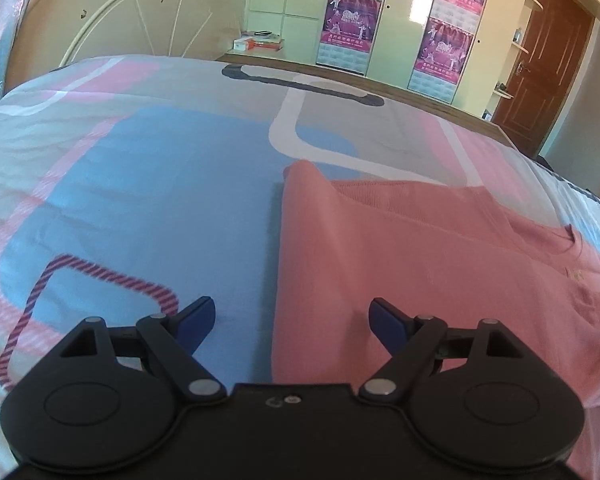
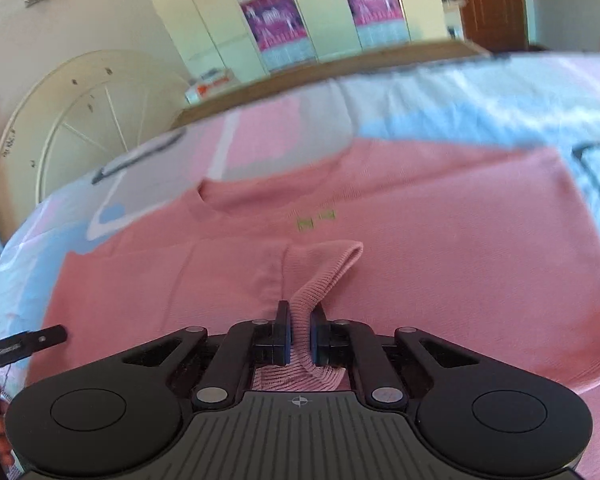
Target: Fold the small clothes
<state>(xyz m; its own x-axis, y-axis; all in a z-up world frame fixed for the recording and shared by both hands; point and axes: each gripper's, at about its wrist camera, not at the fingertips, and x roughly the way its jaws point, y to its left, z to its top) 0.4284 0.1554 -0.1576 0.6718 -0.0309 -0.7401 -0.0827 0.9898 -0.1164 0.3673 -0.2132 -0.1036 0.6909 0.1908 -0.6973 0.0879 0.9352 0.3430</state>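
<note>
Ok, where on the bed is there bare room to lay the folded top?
Free: the blue patch of bedspread left of the pink top, out to the striped loop. Also the strip beyond the collar, toward the headboard. Crowded: the right side, all top; the right gripper pinches its cuff.

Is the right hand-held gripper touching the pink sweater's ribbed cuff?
Touching. The right wrist view shows the right hand-held gripper shut on the ribbed cuff, pads pressing both sides.

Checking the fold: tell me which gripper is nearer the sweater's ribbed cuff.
Right. The right gripper is shut on the ribbed cuff of the pink sweater. The left gripper is open over the sweater's folded edge, holding nothing.
</note>
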